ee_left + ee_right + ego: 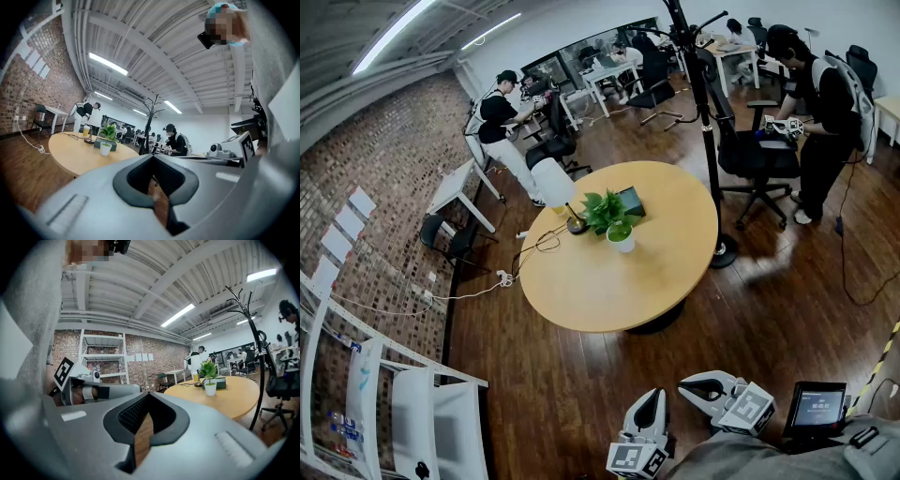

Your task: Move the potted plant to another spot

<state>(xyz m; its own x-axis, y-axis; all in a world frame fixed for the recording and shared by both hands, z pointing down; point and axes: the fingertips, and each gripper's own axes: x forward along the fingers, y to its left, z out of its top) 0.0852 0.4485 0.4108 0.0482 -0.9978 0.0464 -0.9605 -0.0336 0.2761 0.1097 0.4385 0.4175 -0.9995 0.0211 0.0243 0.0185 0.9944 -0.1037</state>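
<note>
Potted plant [614,221] mid-table [609,291], edges distant

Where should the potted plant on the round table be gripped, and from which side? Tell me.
Probably the white pot, jaws across its sides, below the leaves. Come from the near table edge: the pot stands upright, and the lamp base and dark box crowd its far side.

Round wooden table [609,281] stands ahead of my left gripper [650,397], brick wall [384,159] to its left, dark plank floor [572,394] below, strip lights [394,33] overhead.
</note>
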